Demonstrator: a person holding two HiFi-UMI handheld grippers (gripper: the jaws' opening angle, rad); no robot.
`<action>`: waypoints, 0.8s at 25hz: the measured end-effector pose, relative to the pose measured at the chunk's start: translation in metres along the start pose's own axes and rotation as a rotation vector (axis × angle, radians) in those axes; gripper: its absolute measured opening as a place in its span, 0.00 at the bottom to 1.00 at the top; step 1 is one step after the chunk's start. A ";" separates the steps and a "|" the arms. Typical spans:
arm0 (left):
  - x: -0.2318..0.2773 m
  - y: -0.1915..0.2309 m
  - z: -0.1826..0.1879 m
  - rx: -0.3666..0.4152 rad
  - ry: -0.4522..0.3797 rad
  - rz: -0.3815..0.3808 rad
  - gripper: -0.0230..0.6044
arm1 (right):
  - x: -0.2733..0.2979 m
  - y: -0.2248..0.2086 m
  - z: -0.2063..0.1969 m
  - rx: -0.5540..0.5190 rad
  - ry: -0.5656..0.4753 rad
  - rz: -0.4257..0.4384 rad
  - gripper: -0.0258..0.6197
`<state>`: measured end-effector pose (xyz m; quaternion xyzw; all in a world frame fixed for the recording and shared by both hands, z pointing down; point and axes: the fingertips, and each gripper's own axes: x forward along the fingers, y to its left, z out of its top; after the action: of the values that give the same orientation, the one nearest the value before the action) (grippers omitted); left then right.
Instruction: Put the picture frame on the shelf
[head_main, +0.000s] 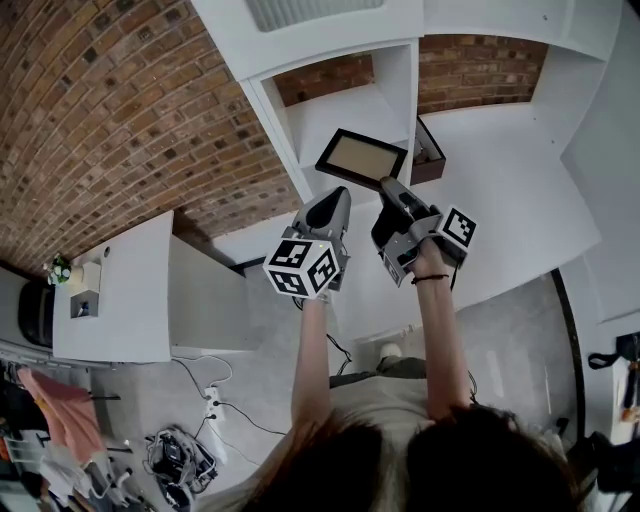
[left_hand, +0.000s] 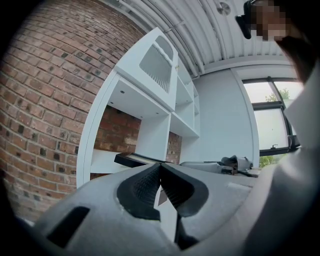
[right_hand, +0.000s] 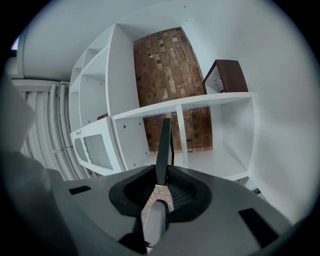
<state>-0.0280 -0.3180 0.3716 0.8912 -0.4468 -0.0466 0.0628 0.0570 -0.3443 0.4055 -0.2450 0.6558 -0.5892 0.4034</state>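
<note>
Because the white open-backed shelving unit (head_main: 392, 100) sets uprights at about 10 and 1 o'clock of your load, a corner could clip one as you go in. The black-rimmed picture frame with a tan panel (head_main: 360, 158) hangs in the air at the compartment mouth. A dark brown wooden frame (head_main: 432, 160) at its 3 o'clock is near enough to be knocked. Your right gripper (head_main: 392, 192) clamps only one thin edge, so the frame may pivot or slip. Your left gripper (head_main: 335, 205), at 9 o'clock, presses its pads together on nothing.
</note>
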 end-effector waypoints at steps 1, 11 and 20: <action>0.002 0.001 0.000 0.000 -0.001 0.007 0.05 | 0.003 0.000 0.002 0.001 0.008 0.001 0.15; 0.013 0.004 0.002 0.009 -0.018 0.060 0.05 | 0.019 0.000 0.013 0.015 0.064 0.011 0.15; 0.011 0.016 0.000 0.013 -0.022 0.099 0.05 | 0.028 -0.003 0.016 0.020 0.080 0.021 0.15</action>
<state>-0.0340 -0.3360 0.3737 0.8677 -0.4915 -0.0504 0.0544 0.0539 -0.3764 0.4023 -0.2104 0.6680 -0.6006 0.3857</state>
